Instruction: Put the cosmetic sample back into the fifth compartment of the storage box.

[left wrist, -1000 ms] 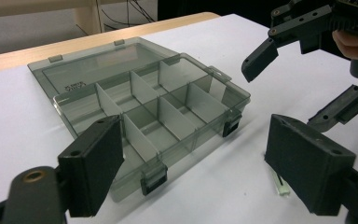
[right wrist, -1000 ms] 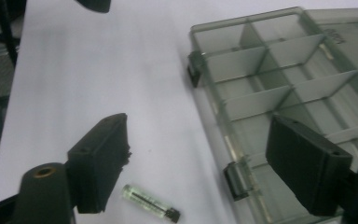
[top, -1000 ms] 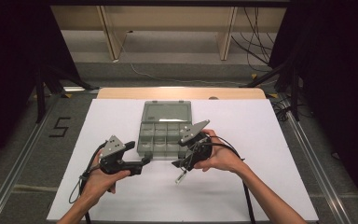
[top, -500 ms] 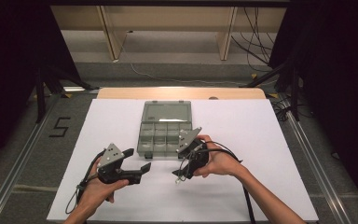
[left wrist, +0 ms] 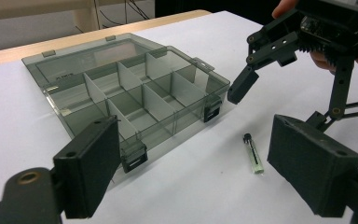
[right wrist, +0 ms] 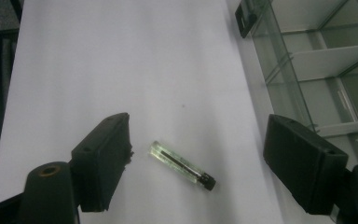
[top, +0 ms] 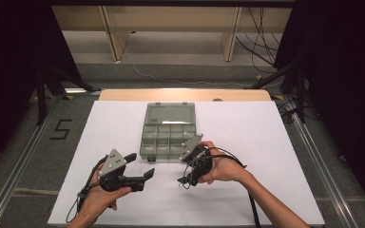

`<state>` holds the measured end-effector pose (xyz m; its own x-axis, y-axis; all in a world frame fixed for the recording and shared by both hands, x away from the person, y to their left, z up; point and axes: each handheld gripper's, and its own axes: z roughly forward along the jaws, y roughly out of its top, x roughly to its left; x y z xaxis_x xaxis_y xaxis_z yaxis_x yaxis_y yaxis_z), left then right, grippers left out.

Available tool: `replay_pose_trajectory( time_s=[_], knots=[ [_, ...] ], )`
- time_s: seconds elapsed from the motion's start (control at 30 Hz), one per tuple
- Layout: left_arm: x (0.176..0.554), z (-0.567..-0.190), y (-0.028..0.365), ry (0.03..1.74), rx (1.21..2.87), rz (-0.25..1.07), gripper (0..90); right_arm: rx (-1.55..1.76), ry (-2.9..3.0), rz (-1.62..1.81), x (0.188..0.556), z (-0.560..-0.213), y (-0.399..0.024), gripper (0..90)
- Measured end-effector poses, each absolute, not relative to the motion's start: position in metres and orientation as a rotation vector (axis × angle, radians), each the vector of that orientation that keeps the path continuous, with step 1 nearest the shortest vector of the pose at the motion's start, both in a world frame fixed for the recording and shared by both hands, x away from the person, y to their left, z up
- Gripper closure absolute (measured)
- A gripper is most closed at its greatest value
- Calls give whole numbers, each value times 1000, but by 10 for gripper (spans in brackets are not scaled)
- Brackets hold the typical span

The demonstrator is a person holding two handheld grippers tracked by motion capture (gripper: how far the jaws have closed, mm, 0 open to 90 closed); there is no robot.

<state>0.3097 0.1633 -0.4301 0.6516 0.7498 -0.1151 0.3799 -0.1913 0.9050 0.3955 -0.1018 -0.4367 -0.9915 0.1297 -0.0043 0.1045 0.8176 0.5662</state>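
Two grippers sit low over my white table [top: 266, 142]; my right gripper [right wrist: 196, 163] hangs jaws-down above a small clear vial [right wrist: 183, 164] with a black cap and greenish contents, its jaws spread wide either side and touching nothing; the vial lies flat on the sheet between them, just in front of the smoky compartment box [top: 168, 137], whose lid is folded open behind it; my left gripper [left wrist: 205, 172] is level, aimed toward the box and vial, jaws likewise spread and empty; in its view the vial [left wrist: 253, 153] lies near the box's latched front wall.
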Motion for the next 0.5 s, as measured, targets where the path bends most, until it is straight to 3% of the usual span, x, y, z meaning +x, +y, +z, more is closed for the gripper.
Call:
replay_pose_trajectory(
  time_s=[0.5],
  knots=[
    [296, -429, 159, 891, 1819, 449, 165, 95, 3004, 802, 393, -447, -97, 279]
  ],
)
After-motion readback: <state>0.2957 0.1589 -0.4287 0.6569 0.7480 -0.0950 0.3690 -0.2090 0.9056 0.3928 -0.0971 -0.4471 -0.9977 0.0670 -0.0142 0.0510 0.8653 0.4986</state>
